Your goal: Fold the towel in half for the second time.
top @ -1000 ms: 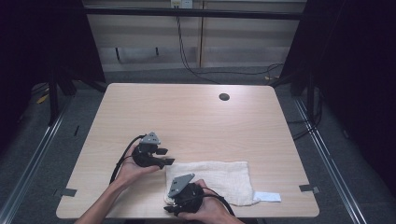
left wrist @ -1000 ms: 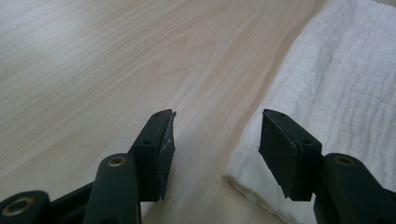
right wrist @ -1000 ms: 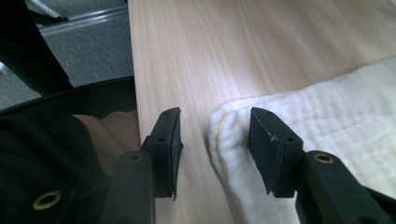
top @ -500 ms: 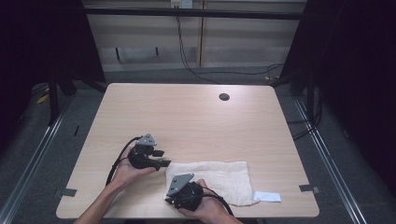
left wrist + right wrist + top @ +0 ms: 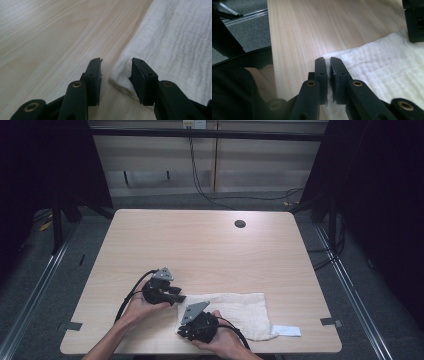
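— Towel (image 5: 235, 312), white, flat along table's (image 5: 210, 250) near edge. Right gripper (image 5: 328, 61) just clamped narrow on near-left corner.

— Left gripper (image 5: 116, 68)?

— Half-closed, far-left corner (image 5: 117, 75) between jaws, not yet pinched; closing within the last second. Suggests both corners nearly secured, lift or fold likely next.

Towel's (image 5: 240, 312) near-left corner hidden under right gripper (image 5: 186, 332).

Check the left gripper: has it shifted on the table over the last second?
Barely. The left gripper sits at the cloth's far-left corner, same spot relative to the table hole; its jaws have been closing around that corner.
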Action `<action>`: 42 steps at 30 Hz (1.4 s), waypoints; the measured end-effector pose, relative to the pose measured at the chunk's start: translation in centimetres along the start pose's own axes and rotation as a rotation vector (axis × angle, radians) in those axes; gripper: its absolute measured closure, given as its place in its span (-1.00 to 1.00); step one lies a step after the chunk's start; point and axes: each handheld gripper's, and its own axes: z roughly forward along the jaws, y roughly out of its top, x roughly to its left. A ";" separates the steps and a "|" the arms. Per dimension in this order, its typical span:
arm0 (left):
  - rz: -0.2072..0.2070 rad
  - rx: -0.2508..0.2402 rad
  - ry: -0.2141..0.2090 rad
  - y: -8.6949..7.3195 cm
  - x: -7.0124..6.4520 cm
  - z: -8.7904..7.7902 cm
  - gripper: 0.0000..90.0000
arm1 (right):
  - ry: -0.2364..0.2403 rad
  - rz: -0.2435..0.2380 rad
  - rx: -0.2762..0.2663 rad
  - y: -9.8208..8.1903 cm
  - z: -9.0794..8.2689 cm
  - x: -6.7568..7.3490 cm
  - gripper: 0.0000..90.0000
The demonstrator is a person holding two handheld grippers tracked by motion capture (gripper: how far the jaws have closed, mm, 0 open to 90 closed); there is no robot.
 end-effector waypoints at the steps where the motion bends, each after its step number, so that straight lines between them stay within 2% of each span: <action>1: 0.014 -0.002 -0.003 0.0 -0.1 0.0 0.38 | 0.002 0.000 0.002 0.0 0.0 0.0 0.88; 4: 0.060 0.013 0.008 0.0 -0.8 0.1 0.56 | 0.009 0.006 0.004 0.0 0.0 -0.1 0.88; 5: 0.073 0.017 -0.002 0.0 -1.1 0.1 0.60 | 0.009 0.006 0.004 0.0 0.0 -0.1 0.88; 7: 0.083 0.019 -0.009 0.1 -1.3 0.2 0.73 | 0.011 0.006 0.004 0.0 0.0 -0.2 0.88; 8: 0.092 0.028 -0.011 0.1 -1.3 0.2 0.81 | 0.010 -0.008 -0.001 0.0 0.0 -0.2 0.88; 11: 0.077 0.024 -0.025 0.1 -1.3 0.2 0.86 | 0.015 -0.004 0.003 0.0 0.0 -0.2 0.88; 14: 0.032 0.015 -0.042 0.1 -0.8 0.1 0.88 | 0.018 0.005 0.001 0.0 0.0 -0.3 0.88; 17: 0.008 -0.009 -0.057 0.2 -0.6 -0.2 0.88 | 0.032 0.025 -0.003 -0.1 0.0 -0.3 0.89; 18: 0.011 -0.016 -0.055 0.2 -0.6 -0.3 0.88 | 0.028 0.012 -0.013 -0.1 0.0 -0.4 0.89; 22: -0.007 -0.034 -0.064 0.3 -0.6 -0.6 0.88 | 0.039 0.021 -0.010 -0.1 -0.1 -0.2 0.90; 23: -0.011 -0.038 -0.066 0.3 -0.4 -0.7 0.89 | 0.039 0.011 -0.016 -0.1 0.0 -0.3 0.90; 27: -0.036 -0.051 -0.057 0.3 0.0 -1.1 0.88 | 0.040 0.034 -0.022 0.0 -0.3 -0.4 0.90; 28: -0.045 -0.060 -0.064 0.3 0.1 -1.2 0.88 | 0.035 0.016 -0.029 0.0 -0.4 -0.6 0.90; 31: -0.073 -0.082 -0.075 0.2 0.5 -1.5 0.89 | 0.040 0.034 -0.055 0.3 -0.7 -0.7 0.90; 34: -0.081 -0.091 -0.075 0.3 0.8 -1.9 0.89 | 0.036 0.041 -0.069 0.6 -0.8 -0.8 0.90; 40: -0.113 -0.116 -0.054 0.1 1.7 -2.7 0.89 | 0.039 0.081 -0.131 1.4 -1.8 -1.4 0.90; 42: -0.119 -0.122 -0.053 0.2 2.0 -3.0 0.89 | 0.034 0.080 -0.151 1.8 -2.4 -1.6 0.90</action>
